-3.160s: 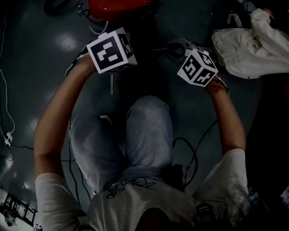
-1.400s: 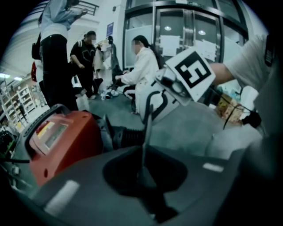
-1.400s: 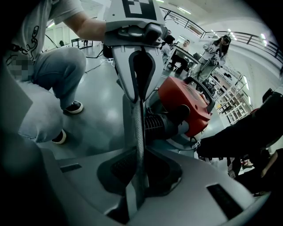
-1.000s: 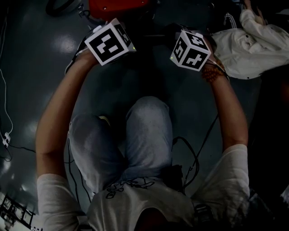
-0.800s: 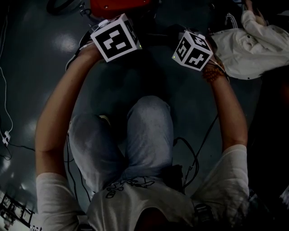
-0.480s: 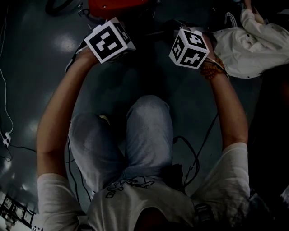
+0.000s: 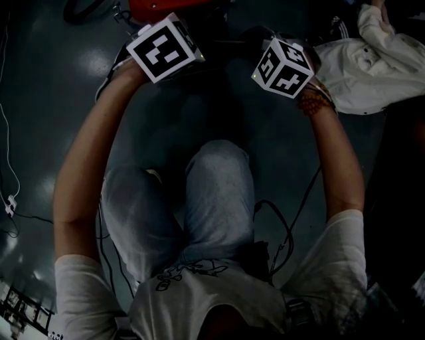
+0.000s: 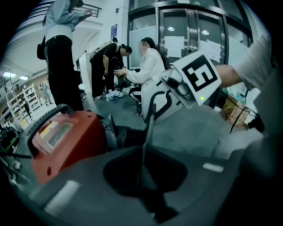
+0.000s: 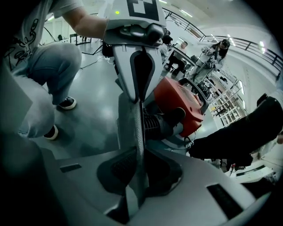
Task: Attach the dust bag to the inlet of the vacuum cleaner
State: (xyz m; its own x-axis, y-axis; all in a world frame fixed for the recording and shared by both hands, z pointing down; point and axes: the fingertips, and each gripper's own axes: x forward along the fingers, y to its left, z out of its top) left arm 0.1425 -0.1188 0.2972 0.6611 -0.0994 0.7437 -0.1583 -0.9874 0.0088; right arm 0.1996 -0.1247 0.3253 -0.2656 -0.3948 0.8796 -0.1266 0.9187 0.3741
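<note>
Dust bag [image 9: 138, 119] edge, seemingly, in right gripper [image 9: 139, 152], near vacuum cleaner [image 9: 181, 103].

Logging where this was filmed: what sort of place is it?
Probably a large indoor workshop or lab hall: polished grey floor, glass doors, storage shelving and an upper-level railing.

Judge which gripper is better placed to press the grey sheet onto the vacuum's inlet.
Left, probably: left gripper sits directly before the red vacuum; right gripper is offset sideways. Both clamp the grey sheet.
</note>
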